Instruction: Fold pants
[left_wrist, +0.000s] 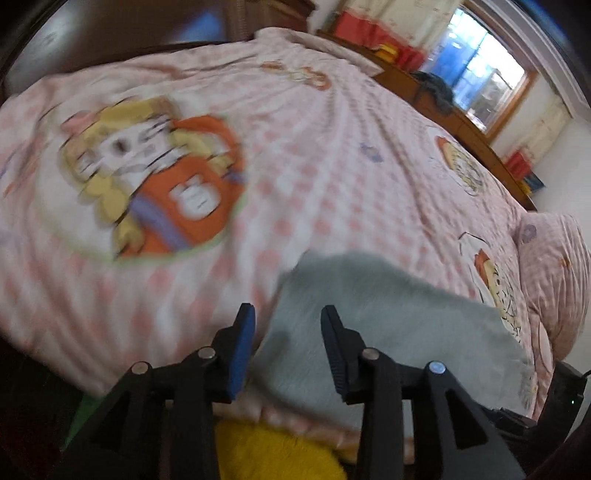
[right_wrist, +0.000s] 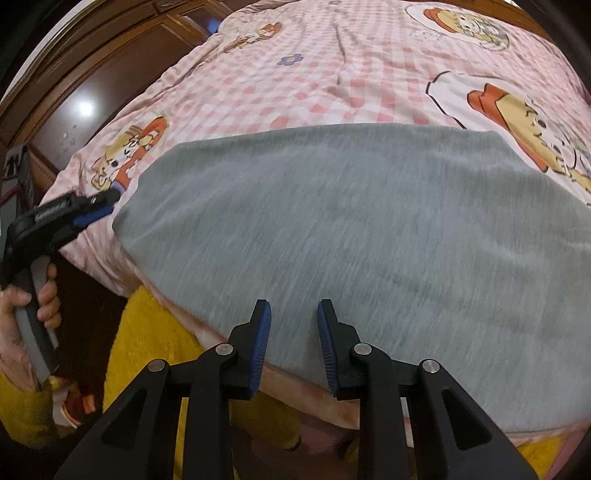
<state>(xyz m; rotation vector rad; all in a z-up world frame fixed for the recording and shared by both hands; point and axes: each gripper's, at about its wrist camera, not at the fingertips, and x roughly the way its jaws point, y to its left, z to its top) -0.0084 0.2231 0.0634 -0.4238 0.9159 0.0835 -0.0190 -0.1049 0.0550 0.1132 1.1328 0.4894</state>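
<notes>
One big pink checked quilt with cartoon prints fills both views, spread over the bed, and on it, across the middle and right of the right wrist frame, lie the grey pants, folded flat into a broad slab reaching the bed's near edge. Yellow fuzzy fabric shows below that edge, lower left. Over at the far left, a hand grips the left gripper, its tips just beside the pants' left corner; in its own blurred view the left gripper stands partly parted, nothing pinched. Bottom centre, the right gripper hovers over the pants' near edge, jaws narrowly apart, gripping nothing.
</notes>
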